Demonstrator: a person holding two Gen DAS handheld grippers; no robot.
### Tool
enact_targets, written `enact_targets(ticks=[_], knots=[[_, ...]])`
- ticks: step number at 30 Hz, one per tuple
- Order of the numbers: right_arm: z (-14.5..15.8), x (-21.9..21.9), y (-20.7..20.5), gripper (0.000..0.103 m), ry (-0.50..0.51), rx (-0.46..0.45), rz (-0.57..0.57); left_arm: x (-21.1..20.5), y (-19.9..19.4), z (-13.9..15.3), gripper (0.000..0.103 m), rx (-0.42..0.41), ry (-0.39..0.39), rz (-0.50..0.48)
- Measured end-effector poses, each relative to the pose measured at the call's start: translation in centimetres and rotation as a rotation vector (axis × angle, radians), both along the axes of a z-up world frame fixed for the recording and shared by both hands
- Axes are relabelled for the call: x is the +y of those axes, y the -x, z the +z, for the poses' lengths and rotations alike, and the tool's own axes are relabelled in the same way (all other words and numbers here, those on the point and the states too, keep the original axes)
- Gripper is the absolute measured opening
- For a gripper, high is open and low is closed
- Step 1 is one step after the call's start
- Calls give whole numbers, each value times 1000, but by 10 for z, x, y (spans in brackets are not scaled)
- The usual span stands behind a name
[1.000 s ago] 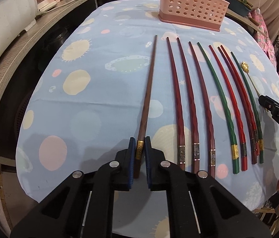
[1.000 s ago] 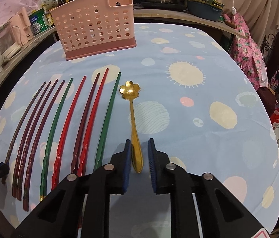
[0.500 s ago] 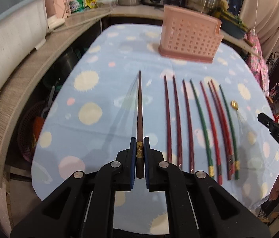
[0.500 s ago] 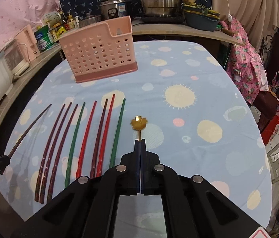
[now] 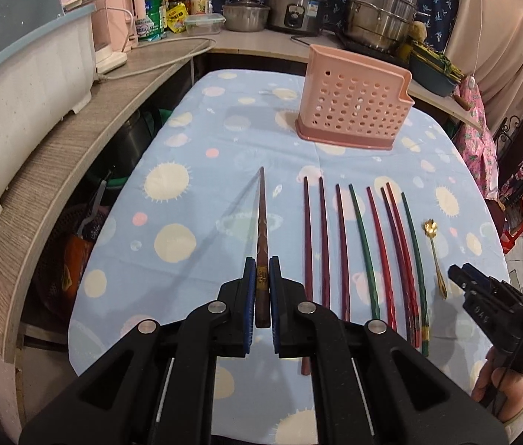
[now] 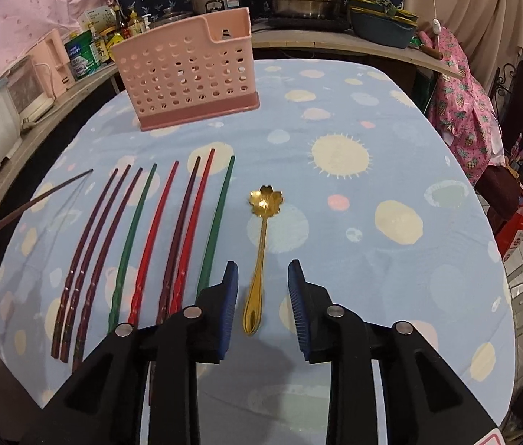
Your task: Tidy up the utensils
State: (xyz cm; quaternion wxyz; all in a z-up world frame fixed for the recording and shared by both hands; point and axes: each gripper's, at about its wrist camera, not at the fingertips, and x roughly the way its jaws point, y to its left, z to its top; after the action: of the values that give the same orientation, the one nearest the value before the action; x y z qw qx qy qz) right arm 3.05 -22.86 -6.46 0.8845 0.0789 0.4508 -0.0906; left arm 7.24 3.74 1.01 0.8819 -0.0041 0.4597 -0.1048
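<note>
Left claw clamped tight and raised, right claw spread wide, low over the table

Brightness: even indoor light, moderately bright; dark vignette in every corner.
Shadows: soft, faint; several thin ones fan left from the brown chopstick across the tablecloth.
Glare: small highlights on the steel pots and the gold spoon.
Distortion: strong fisheye; counter edge bows.
Focus: sharp centrally, softer toward the rims.
</note>
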Motion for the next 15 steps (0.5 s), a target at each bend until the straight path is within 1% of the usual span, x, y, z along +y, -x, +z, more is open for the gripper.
enact_targets(ticks=[3,4,6,7,8,11,15], knots=[[-16,1,0,27,-19,34,5,-1,5,-8,7,21,-7,-6],[-18,2,1,27,-6,25,7,-1,6,-11,7,29,-9,-6],[-19,6,2,22,37,20,18,-1,8,-17,7,44,-11,-5],[-19,7,3,20,42,19,27,-1,9,-19,7,48,-12,-5],[-20,8,3,10,36,20,33,-1,10,-21,7,54,-13,-5],[-16,6,4,10,24,15,33,0,11,-22,7,57,-13,-4],[4,1,7,10,10,-28,20,4,9,-9,7,32,-2,4]])
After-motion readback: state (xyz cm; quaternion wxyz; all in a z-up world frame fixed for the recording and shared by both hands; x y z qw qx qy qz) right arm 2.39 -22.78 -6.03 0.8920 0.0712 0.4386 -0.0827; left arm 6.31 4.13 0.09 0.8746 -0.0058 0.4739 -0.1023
